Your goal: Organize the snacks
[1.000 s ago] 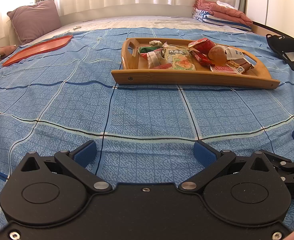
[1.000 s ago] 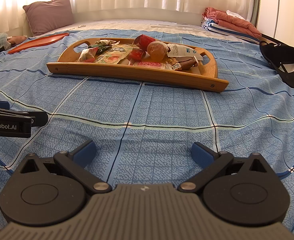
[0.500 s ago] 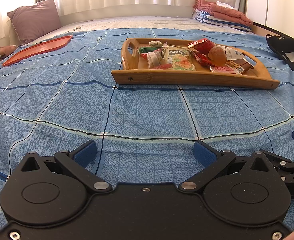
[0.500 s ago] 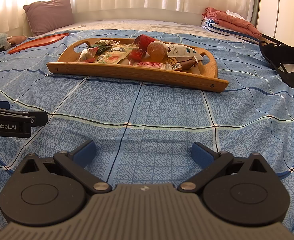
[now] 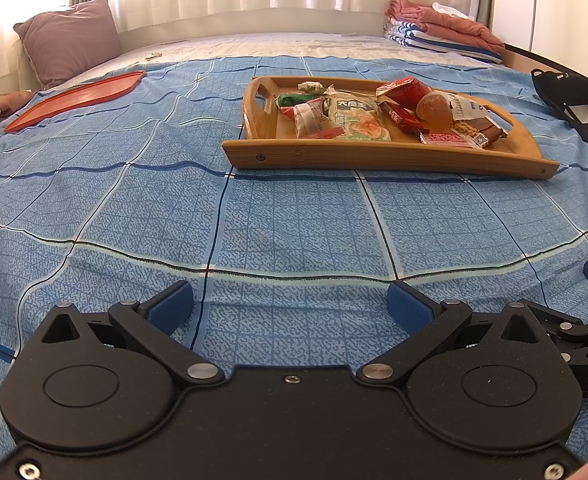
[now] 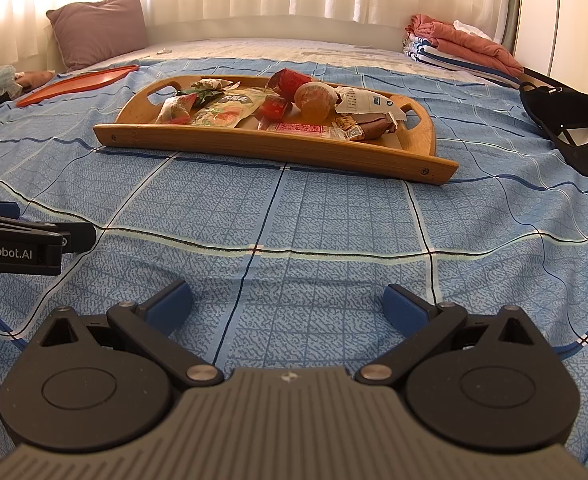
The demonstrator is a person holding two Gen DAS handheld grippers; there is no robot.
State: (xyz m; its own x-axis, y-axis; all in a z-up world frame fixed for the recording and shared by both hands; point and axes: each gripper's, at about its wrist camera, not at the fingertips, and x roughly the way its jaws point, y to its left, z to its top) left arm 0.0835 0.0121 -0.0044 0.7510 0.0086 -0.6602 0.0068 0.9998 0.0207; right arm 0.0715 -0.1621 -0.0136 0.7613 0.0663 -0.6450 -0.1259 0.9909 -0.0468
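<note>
A wooden tray [image 5: 373, 156] [image 6: 254, 142] lies on the blue bedspread ahead of both grippers. It holds several snacks: a green and white packet [image 5: 357, 118] [image 6: 224, 110], a red packet [image 5: 407, 88] [image 6: 290, 80], a round bun [image 5: 433, 108] [image 6: 313, 98] and a brown bar [image 6: 373, 126]. My left gripper [image 5: 290, 304] is open and empty, low over the bedspread, well short of the tray. My right gripper [image 6: 286, 304] is open and empty, beside the left one.
A flat red tray [image 5: 78, 96] [image 6: 78, 82] lies far left. A purple pillow [image 5: 68, 40] leans at the back left. Folded towels [image 5: 441, 28] sit at the back right. A black cap [image 6: 565, 126] lies right of the wooden tray.
</note>
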